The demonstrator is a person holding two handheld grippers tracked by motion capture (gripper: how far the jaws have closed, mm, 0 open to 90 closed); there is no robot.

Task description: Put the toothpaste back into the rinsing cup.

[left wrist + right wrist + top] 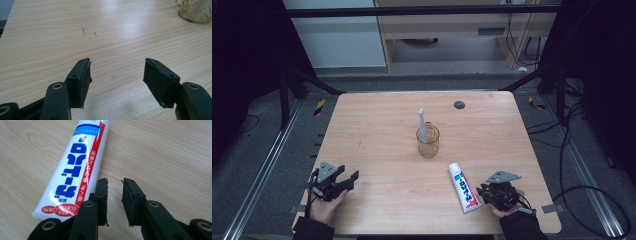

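- One toothpaste tube (463, 188) lies flat on the wooden table (382, 125), in the lower right of the high view, its cap end pointing up the frame. It is white with blue and red print.
- The right gripper (484, 192), low at the right of the high view, sits just beside the tube's flat crimped end, held in the person's hand.
- The right gripper view adds detail: the tube (75, 167) runs from the top centre down to the lower left, just left of the left jaw. The jaws stand narrow, a thin gap between the pads, with bare wood in that gap. Whether the left jaw touches the tube cannot be told.
- One clear amber-tinted cup (427, 141) stands upright at the middle of the table, well apart from the tube. In it leans one white toothbrush (422, 125), its head sticking up above the rim.
- The left gripper (353, 179) is at the lower left of the high view, well apart from everything else.
- The left gripper view shows its jaws wide, nothing between them, and the cup's base (193, 11) in the upper right corner.
- One small dark round disc (459, 104) lies near the table's far edge.
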